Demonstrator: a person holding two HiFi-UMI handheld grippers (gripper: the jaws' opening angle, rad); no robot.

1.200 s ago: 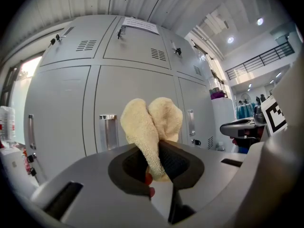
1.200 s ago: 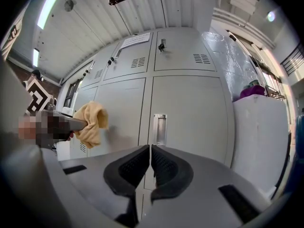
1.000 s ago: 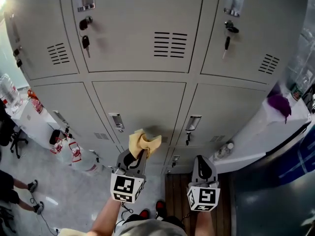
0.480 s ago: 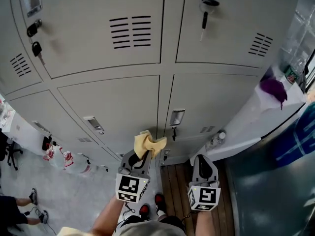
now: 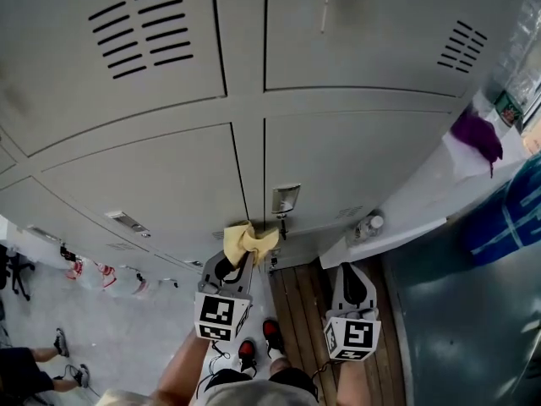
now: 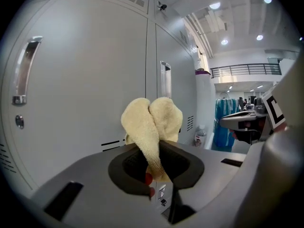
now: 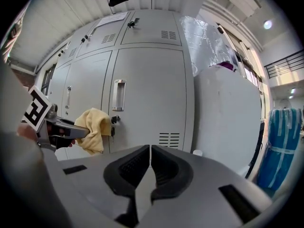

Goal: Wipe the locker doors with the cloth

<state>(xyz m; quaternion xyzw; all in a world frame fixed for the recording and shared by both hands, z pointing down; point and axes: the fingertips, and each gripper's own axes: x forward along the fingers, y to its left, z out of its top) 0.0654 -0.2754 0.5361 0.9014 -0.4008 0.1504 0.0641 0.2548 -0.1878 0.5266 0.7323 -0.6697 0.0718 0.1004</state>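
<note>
A yellow cloth (image 5: pixel 248 242) is pinched in my left gripper (image 5: pixel 234 268), which is shut on it; its bunched end (image 6: pixel 153 123) sticks out past the jaws just short of the grey locker doors (image 5: pixel 338 163). In the right gripper view the same cloth (image 7: pixel 94 127) hangs beside a door handle (image 7: pixel 118 95) and its key. My right gripper (image 5: pixel 350 288) is lower right, shut with nothing between its jaws (image 7: pixel 150 167). The lower-row door ahead has a recessed handle (image 5: pixel 286 200) and a vent.
A white ledge (image 5: pixel 423 205) right of the lockers holds a purple cloth (image 5: pixel 478 134) and a small bottle (image 5: pixel 368 224). A wooden floor strip (image 5: pixel 303 299) lies under me, grey floor (image 5: pixel 101 328) to the left. Someone's legs (image 5: pixel 34 362) show at bottom left.
The view has shifted right and closer to the lockers; the upper doors with keys have slid out of sight. Both grippers keep their places, the cloth still in the left one.
</note>
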